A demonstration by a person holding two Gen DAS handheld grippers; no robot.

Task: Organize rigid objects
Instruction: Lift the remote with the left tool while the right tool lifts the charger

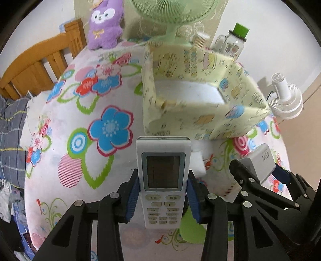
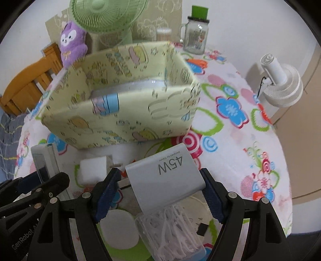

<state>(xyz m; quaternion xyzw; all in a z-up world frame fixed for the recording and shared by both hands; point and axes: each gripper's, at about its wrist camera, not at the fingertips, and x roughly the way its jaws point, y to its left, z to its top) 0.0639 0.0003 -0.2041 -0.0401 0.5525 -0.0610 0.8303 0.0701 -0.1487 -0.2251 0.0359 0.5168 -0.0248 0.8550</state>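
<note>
Flowered cloth point(image 1: 66, 128) covers the round table, with a wooden bed frame point(image 1: 36, 66) far left and a pale wall behind. From the left wrist, the left gripper point(image 1: 163, 198) is clamped on a white remote point(image 1: 163, 180), its blue pads point(image 1: 134, 197) pressing both long sides; the remote stands lengthwise between them, screen facing up, held above the cloth. Just beyond it sits a yellow printed box point(image 1: 200, 120); a purple plush point(image 1: 106, 26), a green fan point(image 1: 172, 14) and a jar point(image 1: 234, 44) stand at the far edge, a white fan point(image 1: 286, 100) far right. At right, the right gripper point(image 1: 266, 172) holds a grey charger point(image 1: 258, 160). From the right wrist, the right gripper point(image 2: 158, 192) is clamped on the charger point(image 2: 166, 174), marked 45W, near the box point(image 2: 120, 120). Below it lies a clear tub of white picks point(image 2: 174, 232); a white block point(image 2: 93, 168) rests left, the remote point(image 2: 45, 160) beyond it.
</note>
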